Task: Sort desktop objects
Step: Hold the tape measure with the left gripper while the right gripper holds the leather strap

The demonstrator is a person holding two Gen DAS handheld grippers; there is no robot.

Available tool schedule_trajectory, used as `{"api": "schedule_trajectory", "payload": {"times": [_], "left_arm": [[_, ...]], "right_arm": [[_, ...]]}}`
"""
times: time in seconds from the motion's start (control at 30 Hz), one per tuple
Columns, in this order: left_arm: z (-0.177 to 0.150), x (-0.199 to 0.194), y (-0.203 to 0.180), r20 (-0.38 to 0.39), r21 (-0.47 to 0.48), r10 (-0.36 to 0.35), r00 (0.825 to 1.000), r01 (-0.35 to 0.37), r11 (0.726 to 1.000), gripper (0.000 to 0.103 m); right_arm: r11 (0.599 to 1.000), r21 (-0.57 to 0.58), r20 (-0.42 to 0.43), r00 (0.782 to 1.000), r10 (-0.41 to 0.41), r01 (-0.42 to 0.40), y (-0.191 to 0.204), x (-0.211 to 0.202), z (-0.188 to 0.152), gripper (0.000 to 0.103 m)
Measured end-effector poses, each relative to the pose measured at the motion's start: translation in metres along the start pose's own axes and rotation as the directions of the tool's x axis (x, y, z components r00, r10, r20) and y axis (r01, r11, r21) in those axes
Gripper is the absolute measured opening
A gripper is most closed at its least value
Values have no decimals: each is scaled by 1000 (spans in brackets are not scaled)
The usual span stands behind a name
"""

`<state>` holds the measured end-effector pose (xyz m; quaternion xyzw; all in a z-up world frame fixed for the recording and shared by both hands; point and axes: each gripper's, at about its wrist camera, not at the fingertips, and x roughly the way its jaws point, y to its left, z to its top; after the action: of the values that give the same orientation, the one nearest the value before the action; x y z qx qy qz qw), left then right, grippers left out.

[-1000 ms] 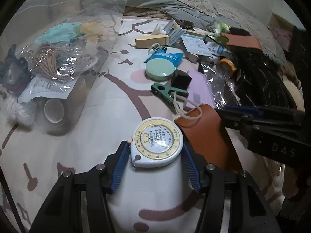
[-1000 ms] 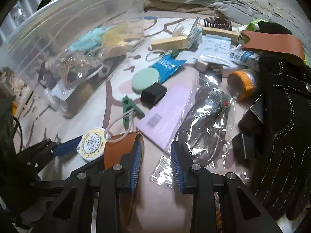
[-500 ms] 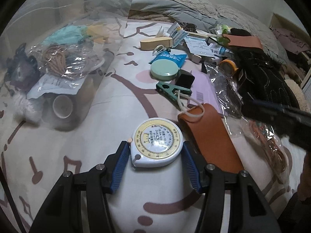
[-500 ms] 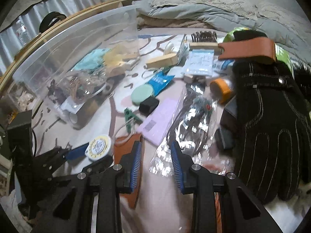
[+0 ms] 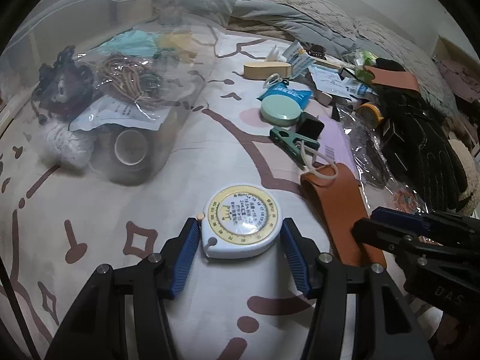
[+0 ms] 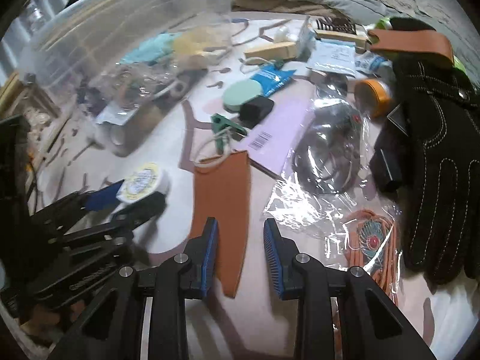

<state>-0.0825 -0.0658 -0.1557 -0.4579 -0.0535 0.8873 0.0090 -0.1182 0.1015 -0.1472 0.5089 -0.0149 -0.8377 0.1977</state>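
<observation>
A round white and yellow tape measure [image 5: 241, 223] sits between the blue pads of my left gripper [image 5: 240, 240]. The pads touch its sides, and it stays fixed between them while the background shifts. It also shows in the right wrist view [image 6: 141, 182]. My right gripper [image 6: 240, 240] is open and empty, low over the near end of a brown leather strap [image 6: 223, 207]. That strap lies right of the tape measure in the left wrist view [image 5: 339, 207]. The right gripper's fingers [image 5: 399, 228] show there beside the strap.
A clear plastic bin [image 5: 99, 69] holding bagged cords and tape rolls stands at the left. A green clip [image 5: 292, 144], mint round case [image 5: 280, 109], lilac packet [image 6: 279, 132], plastic bags [image 6: 327, 156] and a black glove [image 6: 438, 138] lie on the patterned cloth.
The tape measure stays between the left pads while the background shifts. The right gripper swung back in low beside the strap, after lifting away half a second ago.
</observation>
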Motion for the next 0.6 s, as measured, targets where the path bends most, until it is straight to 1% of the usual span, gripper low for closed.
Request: {"api": "schedule_trajectory", "payload": {"times": [0.07, 0.13, 0.2, 0.23, 0.27, 0.33, 0.4, 0.5, 0.53, 0.6], "left_arm": [[0, -1, 2, 2, -10, 3, 1000, -3, 1000, 56], [0, -2, 4, 5, -22, 3, 1000, -3, 1000, 56], [0, -2, 6, 6, -37, 0, 1000, 0, 999, 56], [0, -2, 7, 5, -43, -2, 1000, 3, 999, 56], [0, -1, 7, 4, -48, -6, 1000, 6, 999, 56], [0, -1, 8, 2, -53, -10, 1000, 10, 999, 56], [0, -1, 8, 2, -51, -9, 1000, 9, 999, 56], [0, 0, 7, 2, -42, 0, 1000, 0, 999, 56], [0, 0, 7, 2, -40, 2, 1000, -1, 999, 56], [0, 1, 7, 2, -41, 1, 1000, -1, 999, 56]], "right_arm": [[1000, -21, 27, 1000, -3, 3, 4, -6, -2, 32], [997, -67, 46, 998, 47, -44, 13, -13, -7, 32], [991, -107, 29, 996, 83, -79, 23, -13, -11, 32], [988, -132, 9, 996, 87, -85, 28, -9, -13, 32], [985, -145, -10, 996, 89, -89, 32, -4, -15, 32], [984, -158, -23, 997, 73, -76, 34, 0, -17, 32], [985, -150, -22, 997, 79, -81, 32, 0, -15, 31], [991, -130, -5, 999, 32, -32, 26, 0, -13, 31], [992, -120, -1, 1000, 27, -27, 23, -1, -12, 32], [994, -103, 20, 999, 41, -39, 19, -7, -12, 32]]}}
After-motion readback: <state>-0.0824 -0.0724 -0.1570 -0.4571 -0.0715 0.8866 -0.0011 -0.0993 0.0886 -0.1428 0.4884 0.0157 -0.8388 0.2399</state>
